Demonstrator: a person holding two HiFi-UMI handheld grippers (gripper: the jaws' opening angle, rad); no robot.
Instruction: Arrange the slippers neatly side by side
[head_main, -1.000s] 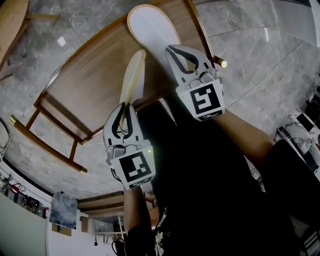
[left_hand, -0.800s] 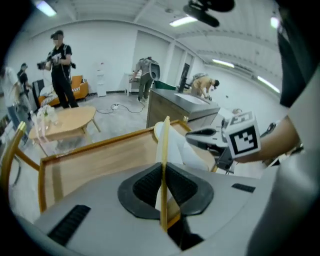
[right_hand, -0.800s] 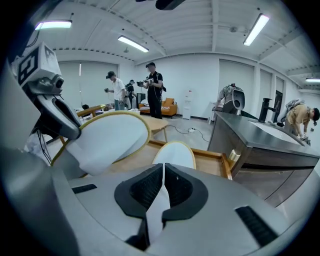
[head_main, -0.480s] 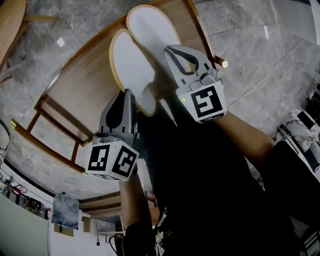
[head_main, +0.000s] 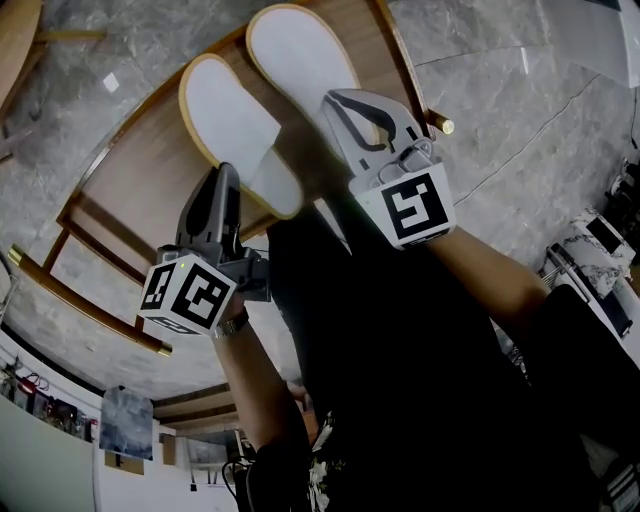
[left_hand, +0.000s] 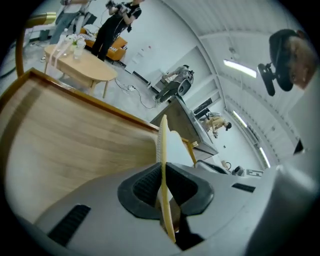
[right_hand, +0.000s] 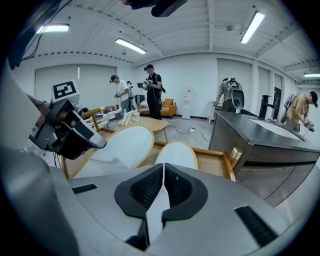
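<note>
Two white slippers with tan rims are over a wooden table (head_main: 150, 170). The left slipper (head_main: 232, 128) faces up, broad side to the head view. My left gripper (head_main: 226, 180) is shut on its near rim, and the left gripper view shows that rim (left_hand: 162, 145) edge-on between the pads. The right slipper (head_main: 298, 58) lies further back and to the right. My right gripper (head_main: 352, 108) is shut on that slipper's white fabric (right_hand: 159, 200). In the right gripper view both slippers (right_hand: 176, 155) (right_hand: 122, 145) lie close together, with the left gripper (right_hand: 65, 131) at the left.
The table has a raised rim (head_main: 408, 75) and brass-tipped legs (head_main: 445, 127), and stands on a grey marble floor (head_main: 520, 120). A second wooden table (right_hand: 150, 122) and several people (right_hand: 152, 92) are further back in the room. A dark counter (right_hand: 260, 135) stands at the right.
The left slipper has turned from on-edge to broad side up and shifted left. My left gripper rolled over and moved left with it. The right gripper and its slipper have hardly moved.
</note>
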